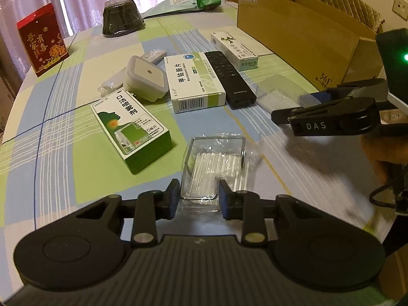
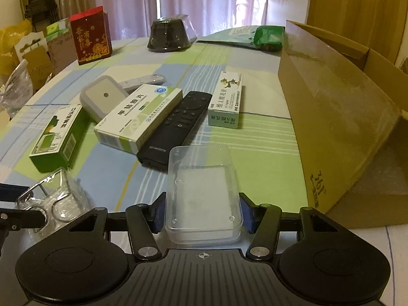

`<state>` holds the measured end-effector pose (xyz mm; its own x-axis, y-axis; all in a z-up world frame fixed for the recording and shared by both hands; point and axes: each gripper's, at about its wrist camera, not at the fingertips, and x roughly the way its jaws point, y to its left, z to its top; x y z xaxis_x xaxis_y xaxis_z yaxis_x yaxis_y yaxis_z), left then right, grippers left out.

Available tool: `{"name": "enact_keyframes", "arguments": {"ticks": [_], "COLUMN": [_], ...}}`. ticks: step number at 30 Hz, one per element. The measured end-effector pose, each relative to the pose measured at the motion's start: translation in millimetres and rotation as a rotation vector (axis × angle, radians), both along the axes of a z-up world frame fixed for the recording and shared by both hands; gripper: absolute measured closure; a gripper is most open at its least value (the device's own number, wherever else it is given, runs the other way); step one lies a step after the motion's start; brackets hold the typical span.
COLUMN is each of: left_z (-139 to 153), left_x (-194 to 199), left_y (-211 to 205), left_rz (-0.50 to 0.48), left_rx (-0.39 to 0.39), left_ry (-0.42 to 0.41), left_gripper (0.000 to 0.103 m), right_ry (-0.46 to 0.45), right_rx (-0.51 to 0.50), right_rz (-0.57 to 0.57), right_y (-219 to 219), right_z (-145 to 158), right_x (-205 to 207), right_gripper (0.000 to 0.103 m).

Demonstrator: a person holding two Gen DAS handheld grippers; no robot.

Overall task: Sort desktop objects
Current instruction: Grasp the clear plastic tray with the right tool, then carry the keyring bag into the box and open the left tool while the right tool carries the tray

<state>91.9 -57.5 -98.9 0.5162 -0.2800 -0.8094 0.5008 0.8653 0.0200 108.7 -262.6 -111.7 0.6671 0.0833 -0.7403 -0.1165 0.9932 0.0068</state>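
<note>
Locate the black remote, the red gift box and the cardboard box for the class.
black remote (image 2: 176, 125): right wrist view, on its button face.
red gift box (image 1: 43, 40): left wrist view, on its printed front.
cardboard box (image 2: 339, 117): right wrist view, on its near wall.

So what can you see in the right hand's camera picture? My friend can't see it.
The right gripper holds a clear plastic box over a checked tablecloth. Behind it lie a black remote and medicine boxes, with a big cardboard box on the right.
</note>
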Motion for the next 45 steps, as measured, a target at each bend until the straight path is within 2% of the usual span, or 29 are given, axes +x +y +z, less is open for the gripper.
{"name": "enact_keyframes", "arguments": {"ticks": [7, 19, 31, 45], "left_z": [15, 66, 110, 144], "left_x": [-16, -31, -25, -3], "left_y": [3, -7, -65, -138], "left_rz": [0.024, 0.068, -0.022, -0.139], "left_rx": [-0.004, -0.065, -0.123, -0.159], "left_ry": [-0.007, -0.053, -0.105, -0.164], "left_gripper": [0.077, 0.077, 0.077, 0.077], "right_ry": [-0.006, -0.056, -0.163, -0.193], "right_rx": [0.013, 0.053, 0.033, 0.026], "right_rz": [-0.008, -0.076, -0.135, -0.230], "right_y": [-1, -25, -70, -132], "right_z": [27, 90, 143, 159], "right_x": [-29, -62, -70, -66], "right_gripper": [0.048, 0.048, 0.048, 0.048]}}
